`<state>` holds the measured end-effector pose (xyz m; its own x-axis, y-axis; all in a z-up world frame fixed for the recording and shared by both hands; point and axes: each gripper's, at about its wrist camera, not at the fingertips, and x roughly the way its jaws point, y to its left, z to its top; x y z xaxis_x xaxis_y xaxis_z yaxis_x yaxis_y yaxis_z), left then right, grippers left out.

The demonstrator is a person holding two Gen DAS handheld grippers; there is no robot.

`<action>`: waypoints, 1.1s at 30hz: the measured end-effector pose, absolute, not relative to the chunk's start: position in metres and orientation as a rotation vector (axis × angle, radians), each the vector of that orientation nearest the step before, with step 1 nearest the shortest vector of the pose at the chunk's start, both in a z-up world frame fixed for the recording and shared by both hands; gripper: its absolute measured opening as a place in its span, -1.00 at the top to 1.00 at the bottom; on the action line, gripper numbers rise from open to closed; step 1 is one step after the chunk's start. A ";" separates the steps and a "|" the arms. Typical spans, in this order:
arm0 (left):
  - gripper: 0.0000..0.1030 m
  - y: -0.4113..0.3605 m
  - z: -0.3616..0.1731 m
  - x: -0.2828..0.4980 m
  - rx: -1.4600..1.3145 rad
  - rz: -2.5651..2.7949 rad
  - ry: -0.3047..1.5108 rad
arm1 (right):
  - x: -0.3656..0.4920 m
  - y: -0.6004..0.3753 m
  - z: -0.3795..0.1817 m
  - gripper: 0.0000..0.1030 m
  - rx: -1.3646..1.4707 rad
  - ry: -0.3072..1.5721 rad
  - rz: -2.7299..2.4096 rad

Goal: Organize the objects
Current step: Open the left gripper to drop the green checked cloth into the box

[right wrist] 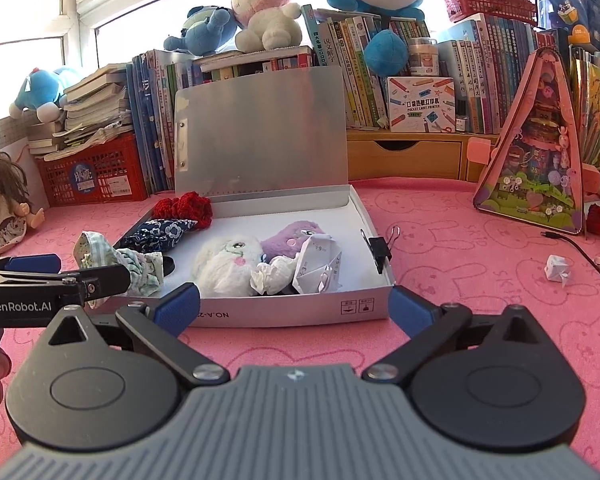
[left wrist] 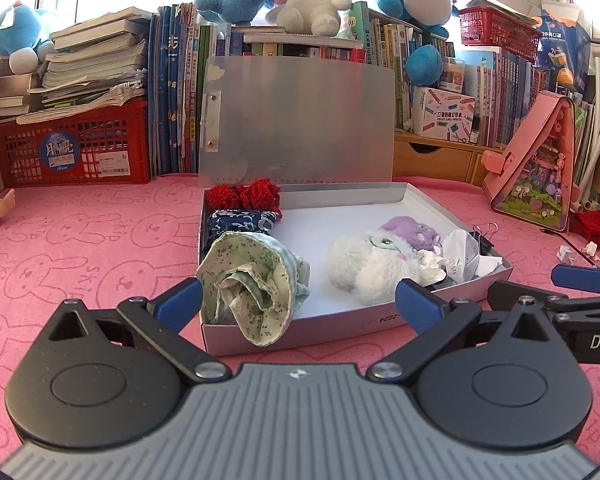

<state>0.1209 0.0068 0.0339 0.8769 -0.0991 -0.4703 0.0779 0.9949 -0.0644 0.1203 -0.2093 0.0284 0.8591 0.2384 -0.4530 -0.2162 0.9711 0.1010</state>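
An open white box [left wrist: 332,322] with its lid up stands on the pink cloth. Along its left side lie a red knit piece [left wrist: 244,196], a navy floral pouch [left wrist: 240,222] and a green floral cloth [left wrist: 252,280] that hangs over the front wall. A white plush [right wrist: 224,264], a purple plush [right wrist: 288,236] and crumpled paper [right wrist: 320,264] fill the right side. My left gripper [left wrist: 298,304] is open wide at the box's front wall, the cloth by its left finger. My right gripper [right wrist: 296,308] is open too, straddling the front wall, nothing pressed between its pads.
A black binder clip [right wrist: 380,250] sits on the box's right wall. To the right are a pink triangular toy house [right wrist: 540,168], a folded paper piece [right wrist: 556,270] and a black cable [right wrist: 580,248]. A doll [right wrist: 0,200] and red crate [left wrist: 76,152] stand left, books behind.
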 end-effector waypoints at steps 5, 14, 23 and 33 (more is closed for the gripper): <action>-1.00 0.012 0.027 0.115 -0.067 -0.097 0.509 | 0.117 -0.207 0.022 -1.00 0.061 0.502 0.237; -1.00 0.015 0.013 0.098 -0.043 -0.071 0.555 | 0.106 -0.200 0.010 -1.00 0.022 0.530 0.230; -1.00 0.018 -0.006 0.095 -0.037 -0.030 0.628 | 0.104 -0.196 -0.006 -1.00 0.018 0.583 0.214; -1.00 0.017 -0.017 0.100 -0.017 -0.006 0.663 | 0.111 -0.197 -0.016 -1.00 0.034 0.665 0.185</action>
<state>0.1000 0.0168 -0.0171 0.7879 -0.0115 -0.6157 0.0005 0.9998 -0.0180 0.1114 -0.1975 -0.0161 0.7709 0.1818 -0.6104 -0.1603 0.9829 0.0903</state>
